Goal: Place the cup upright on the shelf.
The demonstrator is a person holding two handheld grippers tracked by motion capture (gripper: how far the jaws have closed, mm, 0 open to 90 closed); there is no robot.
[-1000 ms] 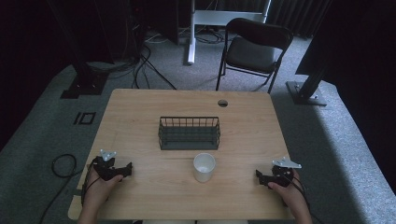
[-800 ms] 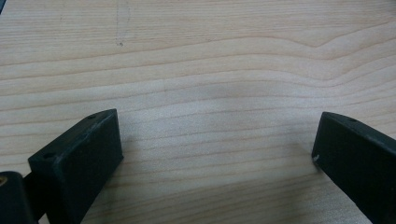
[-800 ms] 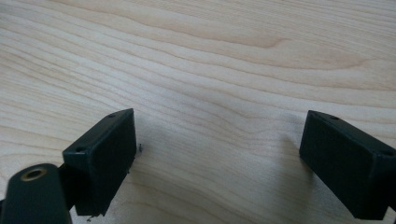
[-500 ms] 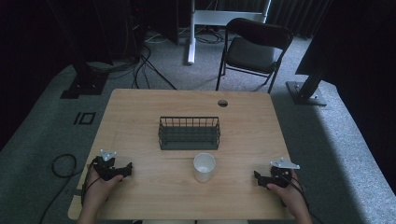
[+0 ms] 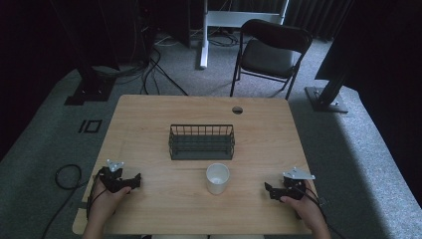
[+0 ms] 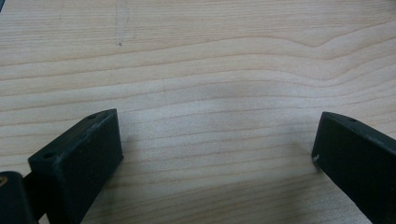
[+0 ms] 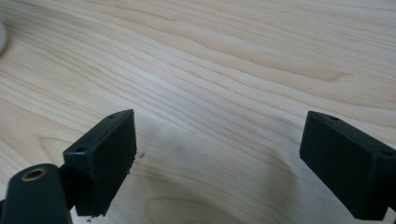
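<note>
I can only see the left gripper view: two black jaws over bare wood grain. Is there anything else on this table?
Observer: Yes. A white cup stands upright near the front middle of the table, between the two grippers.
Operator: Is anything close to the cup?
Observer: A black wire basket sits just behind it, apart from it.
Operator: Is the other gripper holding something?
Observer: No. The right gripper has its jaws wide apart over bare wood, right of the cup.
Operator: And mine, where is it?
Observer: The left gripper rests near the table's front left, pointing toward the cup.
</note>
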